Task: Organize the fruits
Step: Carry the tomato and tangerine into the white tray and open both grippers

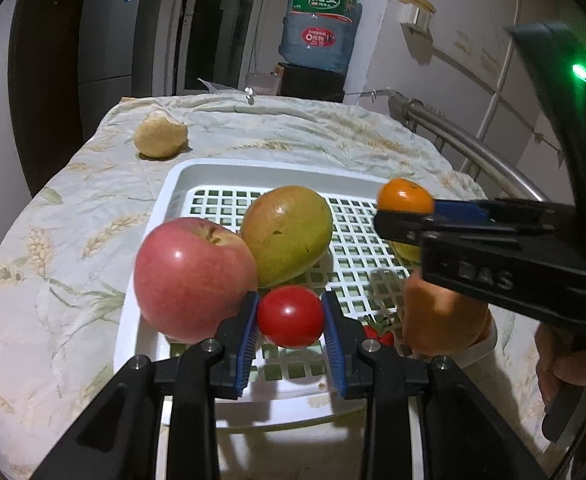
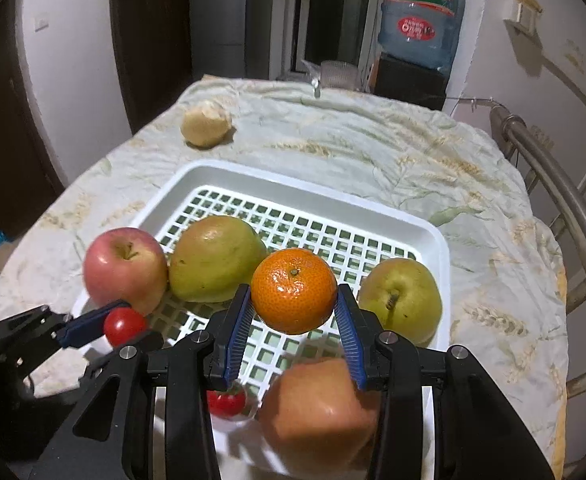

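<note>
Nearest the lens: left gripper (image 1: 291,318), jaws clamped on a small red tomato (image 1: 291,316), held just above the near edge of the white slotted tray (image 1: 181,184). Beside it, right gripper (image 2: 295,312), jaws closed on a tangerine (image 2: 294,290), carried over the tray's right half. Already in the tray: red apple (image 1: 193,278) at the near left, touching a green-red mango (image 1: 287,234); a yellow-green pear (image 2: 400,300) at the right; an orange persimmon-like fruit (image 2: 317,412) and a strawberry (image 2: 225,400) along the near rim. Left out on the cloth-covered table (image 1: 293,132): one pale, bitten-looking fruit (image 1: 160,134), well apart from the tray, beyond its far left corner.

Step in hand, by the look of it: both fruits carried in for setting down. Next move: lower each to a bare patch of grid, tomato in front of the apple, tangerine between mango and pear, then part the jaws gently. Round fruit, likely to roll; crowding against the neighbours worth avoiding.
</note>
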Action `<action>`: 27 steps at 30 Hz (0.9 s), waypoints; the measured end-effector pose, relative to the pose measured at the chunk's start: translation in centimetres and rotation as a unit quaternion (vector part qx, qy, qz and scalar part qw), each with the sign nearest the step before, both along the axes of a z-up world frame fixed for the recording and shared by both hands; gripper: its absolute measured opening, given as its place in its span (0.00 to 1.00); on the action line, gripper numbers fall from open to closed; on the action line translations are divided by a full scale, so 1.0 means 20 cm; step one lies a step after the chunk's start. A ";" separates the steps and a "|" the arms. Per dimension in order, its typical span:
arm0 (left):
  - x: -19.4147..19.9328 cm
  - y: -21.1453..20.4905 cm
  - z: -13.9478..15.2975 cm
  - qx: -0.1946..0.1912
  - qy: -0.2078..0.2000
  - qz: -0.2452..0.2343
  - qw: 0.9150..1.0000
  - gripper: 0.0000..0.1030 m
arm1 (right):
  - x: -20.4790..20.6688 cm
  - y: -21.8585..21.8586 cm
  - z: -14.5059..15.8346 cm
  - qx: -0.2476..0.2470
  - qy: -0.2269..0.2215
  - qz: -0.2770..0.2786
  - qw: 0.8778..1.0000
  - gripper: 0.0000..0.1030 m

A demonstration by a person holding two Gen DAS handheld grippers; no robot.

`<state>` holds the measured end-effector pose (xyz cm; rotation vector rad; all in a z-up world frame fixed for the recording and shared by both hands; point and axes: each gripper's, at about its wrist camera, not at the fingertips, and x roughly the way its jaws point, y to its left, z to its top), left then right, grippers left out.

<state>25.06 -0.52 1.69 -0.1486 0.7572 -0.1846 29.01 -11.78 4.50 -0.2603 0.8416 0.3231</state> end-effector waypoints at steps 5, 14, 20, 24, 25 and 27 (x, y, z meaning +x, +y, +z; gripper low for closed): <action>0.03 -0.01 -0.07 -0.010 0.026 -0.011 1.000 0.32 | 0.09 0.03 -0.08 -0.044 0.024 -0.002 0.999 0.39; 0.08 0.00 -0.18 -0.001 0.048 0.000 0.999 0.32 | 0.18 0.08 -0.23 -0.086 0.063 0.002 0.994 0.39; 0.10 -0.01 -0.19 0.005 0.046 0.004 0.999 0.33 | 0.21 0.09 -0.27 -0.094 0.071 -0.003 0.993 0.39; 0.10 0.01 -0.18 -0.025 0.048 -0.006 0.998 0.50 | 0.20 0.11 -0.28 -0.107 0.074 0.003 0.991 0.48; 0.10 0.01 -0.18 -0.033 0.049 -0.011 0.998 0.57 | 0.20 0.11 -0.28 -0.111 0.074 0.004 0.991 0.61; 0.10 0.00 -0.17 -0.036 0.053 -0.016 0.998 0.64 | 0.18 0.12 -0.27 -0.103 0.071 0.011 0.992 0.71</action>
